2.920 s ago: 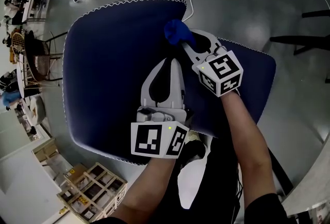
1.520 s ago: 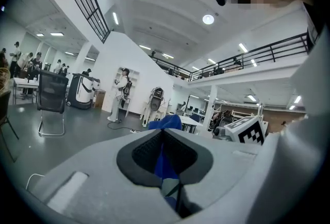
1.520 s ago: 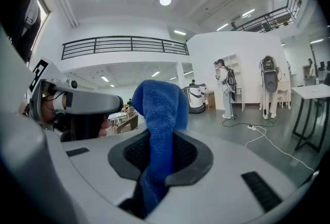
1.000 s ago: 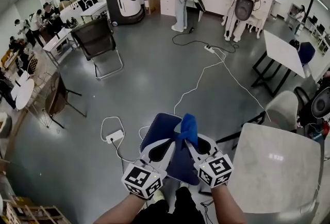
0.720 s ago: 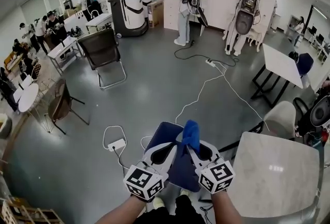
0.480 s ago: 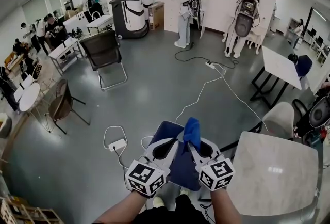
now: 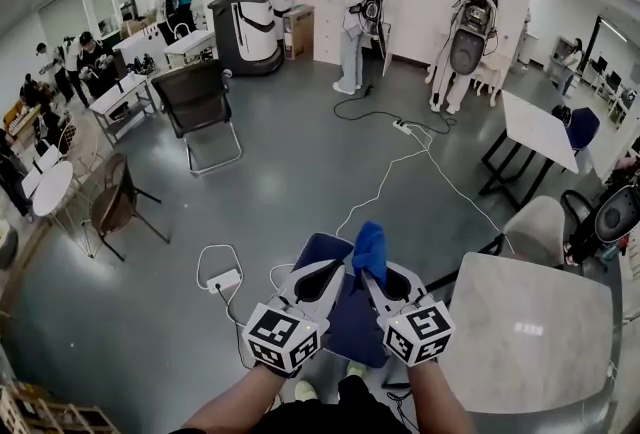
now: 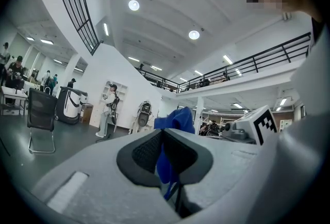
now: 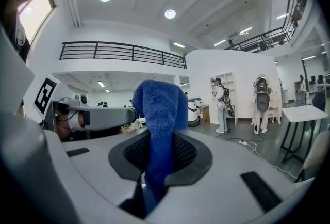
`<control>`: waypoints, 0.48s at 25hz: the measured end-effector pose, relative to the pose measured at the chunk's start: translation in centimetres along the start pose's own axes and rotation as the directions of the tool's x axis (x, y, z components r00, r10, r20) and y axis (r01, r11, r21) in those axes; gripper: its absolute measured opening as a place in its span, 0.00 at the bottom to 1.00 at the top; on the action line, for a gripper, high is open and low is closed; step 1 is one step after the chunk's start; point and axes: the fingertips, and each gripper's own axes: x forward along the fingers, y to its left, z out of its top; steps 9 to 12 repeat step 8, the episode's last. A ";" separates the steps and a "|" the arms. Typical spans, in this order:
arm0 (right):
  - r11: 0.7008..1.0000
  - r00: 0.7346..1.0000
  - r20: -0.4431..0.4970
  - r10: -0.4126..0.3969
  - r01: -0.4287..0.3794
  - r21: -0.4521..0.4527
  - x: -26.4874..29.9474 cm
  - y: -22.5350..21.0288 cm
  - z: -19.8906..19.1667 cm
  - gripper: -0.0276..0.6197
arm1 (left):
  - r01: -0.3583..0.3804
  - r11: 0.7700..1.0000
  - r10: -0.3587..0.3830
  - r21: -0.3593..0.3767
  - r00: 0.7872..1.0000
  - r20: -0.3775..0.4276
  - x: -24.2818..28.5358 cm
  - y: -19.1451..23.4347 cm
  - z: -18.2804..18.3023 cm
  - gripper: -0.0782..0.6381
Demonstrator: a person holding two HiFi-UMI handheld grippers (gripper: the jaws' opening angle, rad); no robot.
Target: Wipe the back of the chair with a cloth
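At lower centre of the head view, the left tool [image 7: 336, 269] has its jaws brought together at the tips with nothing pinched. In the left gripper view a strip of blue shows through the gap behind the tips, and I cannot tell what it belongs to. Under and between both tools lies the navy chair [image 7: 347, 322]. Its padded panel runs away from the person, and its far edge shows just above the left tool. Just right of that, the blue cloth [image 7: 369, 246] stands up out of the right tool [image 7: 363, 272], whose jaws are clamped on its lower part, the free end bunched above them. Both gripper views look out at ceiling and room, not upholstery, so the cloth appears to be off the chair. The chair lies below and just beyond the cloth, so the right tool is the one to go down and forward. At lower right, well apart, sits a pale surface [image 7: 530, 342].
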 end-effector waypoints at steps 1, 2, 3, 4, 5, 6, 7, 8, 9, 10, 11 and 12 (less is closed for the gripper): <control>1.000 1.000 0.000 0.001 -0.001 -0.001 0.0 0.1 0.0 0.15 | 0.001 1.000 -0.001 -0.001 1.000 0.001 0.0 0.0 0.0 0.13; 1.000 1.000 0.000 0.002 -0.002 -0.002 0.0 0.2 0.1 0.15 | 0.002 1.000 -0.002 -0.001 1.000 0.002 -0.1 0.0 0.0 0.13; 1.000 1.000 0.001 0.002 -0.002 -0.003 0.1 0.2 0.1 0.15 | 0.003 1.000 -0.003 -0.002 1.000 0.003 0.0 0.0 0.1 0.13; 1.000 1.000 0.001 0.002 -0.002 -0.003 0.1 0.2 0.1 0.15 | 0.005 1.000 -0.005 -0.003 1.000 0.004 0.1 0.0 0.1 0.13; 1.000 1.000 0.001 0.002 -0.002 -0.002 0.1 0.2 0.2 0.15 | 0.006 1.000 -0.006 -0.003 1.000 0.005 0.2 0.1 0.2 0.13; 1.000 1.000 0.002 0.001 -0.001 -0.002 0.2 0.1 0.2 0.15 | 0.007 1.000 -0.007 -0.004 1.000 0.006 0.3 0.1 0.3 0.13; 1.000 1.000 0.003 -0.001 0.001 -0.001 0.2 0.0 0.3 0.15 | 0.008 1.000 -0.008 -0.003 1.000 0.007 0.4 0.2 0.4 0.13; 1.000 1.000 0.004 -0.003 0.003 -0.001 0.2 0.0 0.3 0.15 | 0.009 1.000 -0.009 -0.003 1.000 0.009 0.4 0.2 0.5 0.13; 1.000 1.000 0.004 -0.003 0.003 -0.001 0.2 0.0 0.3 0.15 | 0.009 1.000 -0.009 -0.003 1.000 0.009 0.4 0.2 0.5 0.13; 1.000 1.000 0.004 -0.003 0.003 -0.001 0.2 0.0 0.3 0.15 | 0.009 1.000 -0.009 -0.003 1.000 0.009 0.4 0.2 0.5 0.13; 1.000 1.000 0.004 -0.003 0.003 -0.001 0.2 0.0 0.3 0.15 | 0.009 1.000 -0.009 -0.003 1.000 0.009 0.4 0.2 0.5 0.13; 1.000 1.000 0.004 -0.003 0.003 -0.001 0.2 0.0 0.3 0.15 | 0.009 1.000 -0.009 -0.003 1.000 0.009 0.4 0.2 0.5 0.13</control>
